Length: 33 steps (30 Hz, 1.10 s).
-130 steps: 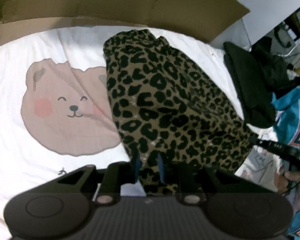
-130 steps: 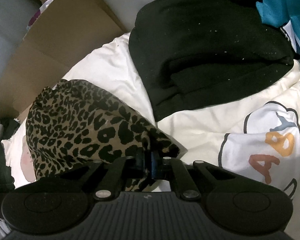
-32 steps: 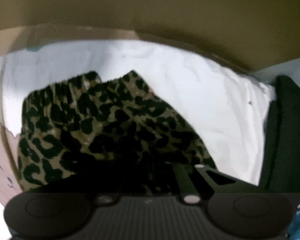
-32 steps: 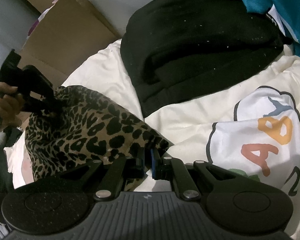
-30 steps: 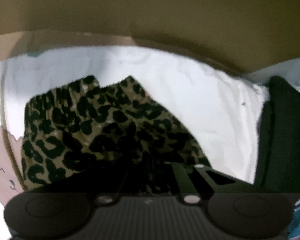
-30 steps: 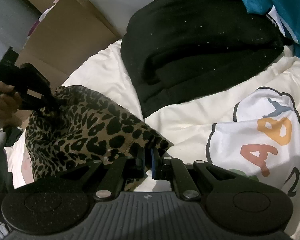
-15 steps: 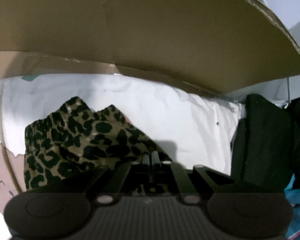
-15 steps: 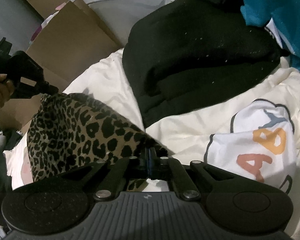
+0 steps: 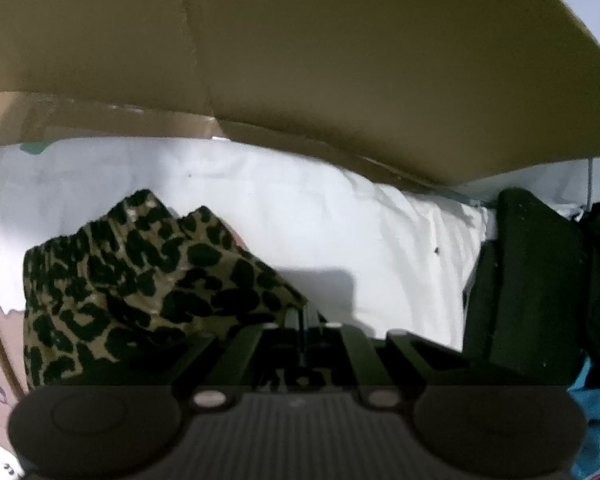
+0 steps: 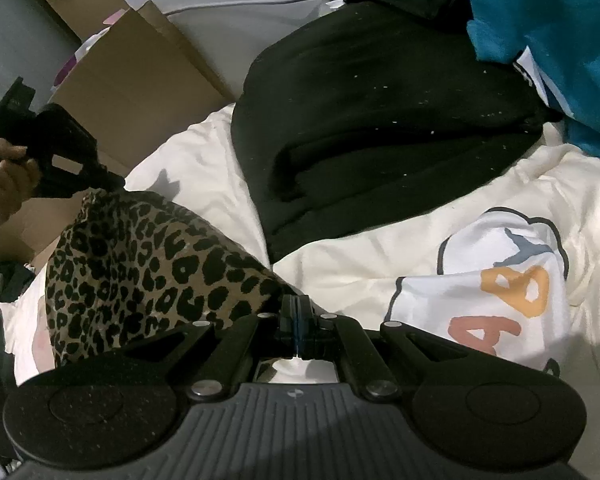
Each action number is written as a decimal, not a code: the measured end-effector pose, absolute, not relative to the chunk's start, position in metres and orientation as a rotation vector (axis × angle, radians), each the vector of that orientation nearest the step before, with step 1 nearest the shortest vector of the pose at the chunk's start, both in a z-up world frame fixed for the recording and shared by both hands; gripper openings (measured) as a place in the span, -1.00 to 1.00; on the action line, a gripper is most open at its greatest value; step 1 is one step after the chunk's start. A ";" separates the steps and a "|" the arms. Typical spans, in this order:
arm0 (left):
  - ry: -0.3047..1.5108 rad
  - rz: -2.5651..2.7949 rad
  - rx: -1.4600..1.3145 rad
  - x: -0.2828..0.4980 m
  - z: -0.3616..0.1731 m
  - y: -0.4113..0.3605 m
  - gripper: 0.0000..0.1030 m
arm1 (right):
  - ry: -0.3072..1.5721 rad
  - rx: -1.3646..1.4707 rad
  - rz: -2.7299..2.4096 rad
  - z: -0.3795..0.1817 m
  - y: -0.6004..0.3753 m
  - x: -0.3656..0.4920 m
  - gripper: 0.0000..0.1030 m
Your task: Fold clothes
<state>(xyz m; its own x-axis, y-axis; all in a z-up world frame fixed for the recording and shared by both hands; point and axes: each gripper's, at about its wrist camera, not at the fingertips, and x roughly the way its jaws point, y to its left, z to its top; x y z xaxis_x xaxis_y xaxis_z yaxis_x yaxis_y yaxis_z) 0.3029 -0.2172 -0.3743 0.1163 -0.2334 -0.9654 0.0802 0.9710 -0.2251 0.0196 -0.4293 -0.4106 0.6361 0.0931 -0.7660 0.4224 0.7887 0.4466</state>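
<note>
I keep both jaws closed on the leopard-print cloth garment point(image 10: 148, 272); my left gripper point(image 9: 302, 320) pinches only its edge, so I fear it slips out.

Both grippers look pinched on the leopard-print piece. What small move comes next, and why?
Probably lower both grippers and open them. The left gripper and right gripper each pinch a corner of the leopard-print garment, which already lies doubled over on the white sheet.

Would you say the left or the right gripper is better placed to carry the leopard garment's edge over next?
Probably the left gripper: it pinches the leopard garment's raised far end, while the right gripper anchors the near corner.
</note>
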 end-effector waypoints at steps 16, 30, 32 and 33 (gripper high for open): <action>1.509 -0.200 -0.160 0.307 -0.401 -0.211 -0.71 | 0.884 0.630 -0.175 -0.410 -0.425 0.037 -0.19; 1.588 -0.200 -0.242 0.298 -0.395 -0.228 -0.43 | 0.902 0.623 -0.158 -0.417 -0.424 0.046 -0.19; 1.595 -0.197 -0.235 0.294 -0.395 -0.233 -0.44 | 0.903 0.622 -0.156 -0.418 -0.424 0.047 -0.19; 1.600 -0.197 -0.242 0.293 -0.396 -0.235 -0.44 | 0.903 0.621 -0.155 -0.418 -0.423 0.047 -0.19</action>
<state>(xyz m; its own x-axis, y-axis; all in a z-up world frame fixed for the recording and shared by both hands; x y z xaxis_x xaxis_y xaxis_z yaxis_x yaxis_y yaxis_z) 0.2929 -0.2349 -0.3956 -0.0357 -0.2750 -0.9608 -0.0334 0.9612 -0.2739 0.0466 -0.4235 -0.4180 0.6215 0.1275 -0.7730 0.3783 0.8152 0.4386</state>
